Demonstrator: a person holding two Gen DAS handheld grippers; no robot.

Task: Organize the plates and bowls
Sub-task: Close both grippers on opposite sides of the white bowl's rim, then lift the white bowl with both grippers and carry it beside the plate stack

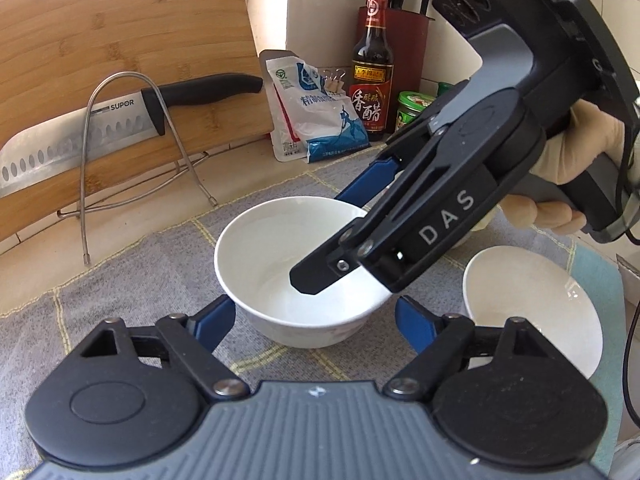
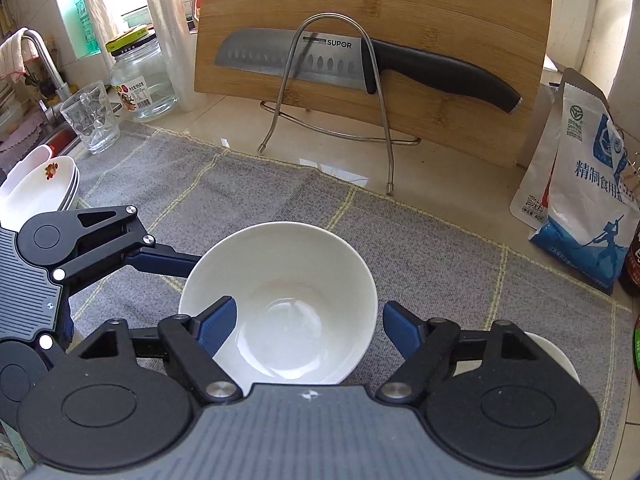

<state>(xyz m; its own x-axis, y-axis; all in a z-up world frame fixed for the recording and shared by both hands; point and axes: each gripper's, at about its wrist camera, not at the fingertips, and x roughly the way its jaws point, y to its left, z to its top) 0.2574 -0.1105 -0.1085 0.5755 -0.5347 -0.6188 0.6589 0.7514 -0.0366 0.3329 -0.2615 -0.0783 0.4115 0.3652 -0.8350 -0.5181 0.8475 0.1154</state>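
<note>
**Two tongs on one bowl, neither grip settled**

The white bowl point(image 1: 272, 248) stands upright and empty in the middle of the grey cloth point(image 1: 120, 280), open side up. That leaves both its wall and its rim free to be taken.

The left gripper point(image 1: 316, 312) comes in low and flanks the bowl's body, with one blue finger at each side of the outer wall. The fingers lie at the wall or just beside it. Whether the pads press I cannot tell.

The right gripper point(image 1: 322, 240), held by a gloved hand point(image 1: 580, 152), slants down from above. It straddles the rim, one finger inside the bowl and the other outside its wall. From its own wrist view the jaws stand fairly wide, and a gap shows between the outer finger and the wall, so it holds nothing yet.

A rim pinch like this probably suits lifting the bowl, while the other tongs steady it.

A second bowl point(image 1: 532, 312) sits just to the right on the cloth. It is the likely place for nesting.

A stack of plates point(image 2: 40, 188) waits at the cloth's far left edge, well apart.
</note>
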